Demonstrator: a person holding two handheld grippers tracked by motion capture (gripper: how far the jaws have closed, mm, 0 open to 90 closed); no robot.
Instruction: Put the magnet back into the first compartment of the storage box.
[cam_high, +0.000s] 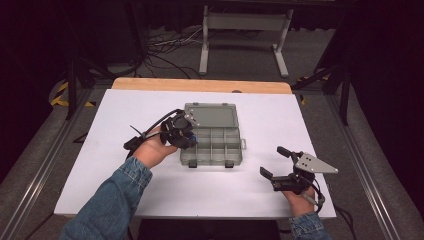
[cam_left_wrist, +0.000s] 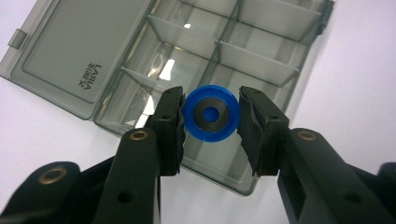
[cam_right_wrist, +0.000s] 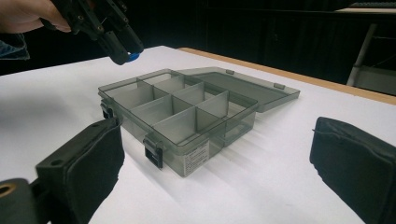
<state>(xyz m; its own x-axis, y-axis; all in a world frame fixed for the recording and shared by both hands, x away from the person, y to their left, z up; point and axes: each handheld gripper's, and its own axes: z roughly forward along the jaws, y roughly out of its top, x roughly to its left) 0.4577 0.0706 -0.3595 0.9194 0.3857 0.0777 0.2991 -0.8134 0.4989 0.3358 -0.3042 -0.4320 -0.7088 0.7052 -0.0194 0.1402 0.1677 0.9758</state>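
White worktop (cam_high: 150, 190) is carrying an open grey box (cam_high: 212, 142), with a blue ring hanging over its left side.

Left gripper (cam_left_wrist: 210, 114) is pinching the ring (cam_left_wrist: 210, 113) by its rim, fingers (cam_left_wrist: 170, 123) pressing in from both sides, flat face toward the camera; the compartments are lying directly beneath it, so the drop is looking straight down. Right gripper (cam_high: 276, 161) is resting well apart on the near right, fingers spread wide and holding nothing.
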